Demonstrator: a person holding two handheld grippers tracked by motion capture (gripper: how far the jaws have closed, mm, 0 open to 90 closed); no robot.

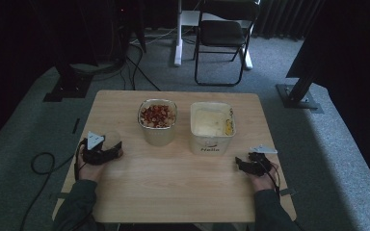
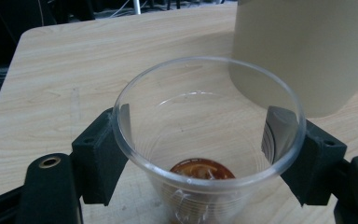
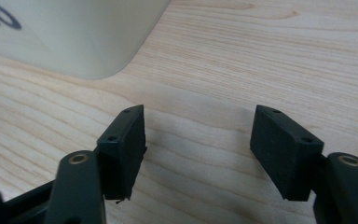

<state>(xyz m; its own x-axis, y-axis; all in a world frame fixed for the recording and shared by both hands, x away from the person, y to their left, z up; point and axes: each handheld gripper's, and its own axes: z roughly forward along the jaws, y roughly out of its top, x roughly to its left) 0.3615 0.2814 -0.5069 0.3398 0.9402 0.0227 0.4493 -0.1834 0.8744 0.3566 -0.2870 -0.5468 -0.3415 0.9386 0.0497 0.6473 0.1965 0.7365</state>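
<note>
Currently the left gripper (image 1: 107, 150) clamps a clear cup (image 2: 208, 140) upright at the tabletop's (image 1: 173, 183) left, beside the nut tub (image 1: 157, 121). Keep it level, squeezing gently. Rightward, the right gripper (image 3: 198, 140) rests wide and empty near the cream tub (image 1: 212, 126).

There is one wooden table (image 1: 173, 187). On it stand two big tubs. One tub (image 1: 157, 121), on the left, is full of red and pale bits of food. The other tub (image 1: 212, 127), on the right, is cream with a word on its near side.

There is one clear plastic cup (image 2: 208, 140) at the near left, with something brown at its bottom.

There are two black grippers: the left gripper (image 1: 98, 153) and the right gripper (image 1: 253, 163). Each has two jaws.

Far behind the table stands one black chair (image 1: 224, 33).
</note>
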